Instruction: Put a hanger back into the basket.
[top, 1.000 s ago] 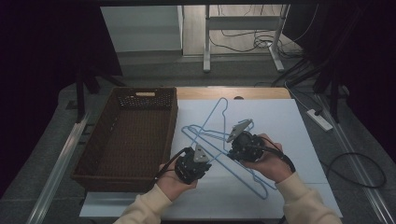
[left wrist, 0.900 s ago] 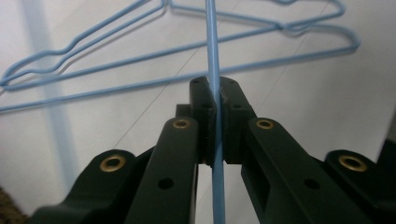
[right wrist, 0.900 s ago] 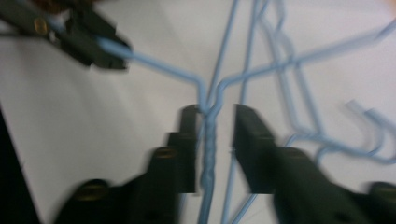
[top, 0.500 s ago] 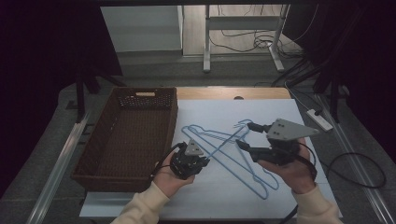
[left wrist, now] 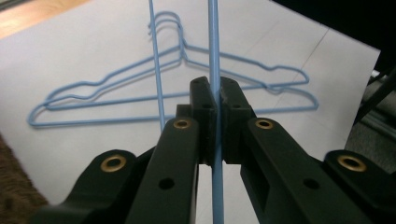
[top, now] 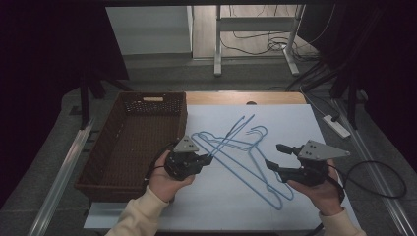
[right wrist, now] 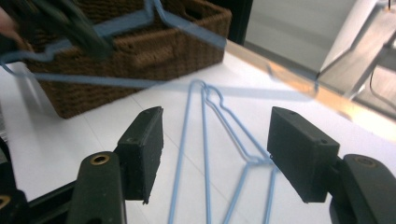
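On the white tabletop (top: pixel 295 123) lie two blue wire hangers (top: pixel 255 167), one stacked almost exactly on the other, their hooks (top: pixel 259 131) pointing toward the far edge and their long bottom bars running toward the person's right. From the left gripper view the same pair (left wrist: pixel 177 88) lies flat on the white surface, hooks together at the top.

A third hanger (top: pixel 231 132) is lifted at an angle above them. The left gripper (top: pixel 209 158), held in the person's left hand (top: pixel 164 177) just beside the basket, has its jaws pressed together on one thin blue wire of that hanger; in its own view the wire (left wrist: pixel 215 70) runs straight up between the two black jaws, which meet on it with no gap. A second wire of the same hanger (left wrist: pixel 156 70) passes just to the left of the jaws, free of them.

The right gripper (top: pixel 275 156), in the right hand (top: pixel 319 189) at the near right of the table, is well clear of the hangers' wires. Its jaws stand wide apart, and between them in its own view the flat pair (right wrist: pixel 210 140) lies on the table below, untouched.

A brown woven basket (top: pixel 98 162) sits at the left side of the table, its long side touching the white sheet's edge. The raised hanger (right wrist: pixel 140 28) crosses in front of it in the right gripper view, blurred.
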Tool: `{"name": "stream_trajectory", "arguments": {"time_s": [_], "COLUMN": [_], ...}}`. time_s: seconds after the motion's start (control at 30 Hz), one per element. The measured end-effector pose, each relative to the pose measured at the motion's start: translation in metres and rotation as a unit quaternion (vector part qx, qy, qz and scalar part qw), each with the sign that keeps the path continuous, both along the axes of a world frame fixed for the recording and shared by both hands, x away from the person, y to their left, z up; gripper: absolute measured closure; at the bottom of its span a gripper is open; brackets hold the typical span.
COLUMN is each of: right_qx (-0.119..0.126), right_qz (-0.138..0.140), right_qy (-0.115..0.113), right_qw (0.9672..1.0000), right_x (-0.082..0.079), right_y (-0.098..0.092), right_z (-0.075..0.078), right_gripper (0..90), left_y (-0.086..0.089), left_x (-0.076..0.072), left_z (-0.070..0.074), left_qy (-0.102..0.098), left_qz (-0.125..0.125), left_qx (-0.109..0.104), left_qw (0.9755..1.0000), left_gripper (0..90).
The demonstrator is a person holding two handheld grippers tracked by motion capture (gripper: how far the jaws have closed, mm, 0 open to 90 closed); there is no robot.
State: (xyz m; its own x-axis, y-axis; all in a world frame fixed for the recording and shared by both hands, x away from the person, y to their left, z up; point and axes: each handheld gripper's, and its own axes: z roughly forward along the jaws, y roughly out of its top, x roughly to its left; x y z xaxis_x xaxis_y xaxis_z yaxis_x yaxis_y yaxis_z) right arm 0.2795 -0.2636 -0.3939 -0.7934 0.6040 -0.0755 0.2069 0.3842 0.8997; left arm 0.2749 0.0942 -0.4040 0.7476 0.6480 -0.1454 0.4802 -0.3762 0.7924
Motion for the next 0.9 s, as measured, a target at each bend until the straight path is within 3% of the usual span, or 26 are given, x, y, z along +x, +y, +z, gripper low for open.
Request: {"name": "stream_trajectory", "arguments": {"time_s": [0.13,0.43,0.6,0.9], "right_qx": [-0.007,-0.023,-0.025,-0.027], "right_qz": [-0.018,-0.029,-0.031,-0.039], "right_qy": [0.023,0.035,0.039,0.043], "right_qw": [0.9995,0.9987,0.9985,0.9979], "right_x": [0.011,0.019,0.02,0.022], "right_y": [-0.007,-0.007,-0.007,-0.01], "right_z": [-0.02,-0.032,-0.035,-0.037], "right_gripper": [35.7,35.2,35.1,35.1], "left_y": [0.017,0.051,0.063,0.096], "left_x": [0.004,0.008,0.009,0.016], "left_z": [0.009,0.024,0.035,0.05], "left_qy": [0.003,0.016,0.007,-0.011], "left_qz": [0.01,0.01,0.015,0.051], "left_qx": [-0.021,-0.085,-0.091,-0.098], "left_qw": [0.9997,0.9962,0.9957,0.9938], "left_gripper": [86.2,86.4,86.4,86.5]}}
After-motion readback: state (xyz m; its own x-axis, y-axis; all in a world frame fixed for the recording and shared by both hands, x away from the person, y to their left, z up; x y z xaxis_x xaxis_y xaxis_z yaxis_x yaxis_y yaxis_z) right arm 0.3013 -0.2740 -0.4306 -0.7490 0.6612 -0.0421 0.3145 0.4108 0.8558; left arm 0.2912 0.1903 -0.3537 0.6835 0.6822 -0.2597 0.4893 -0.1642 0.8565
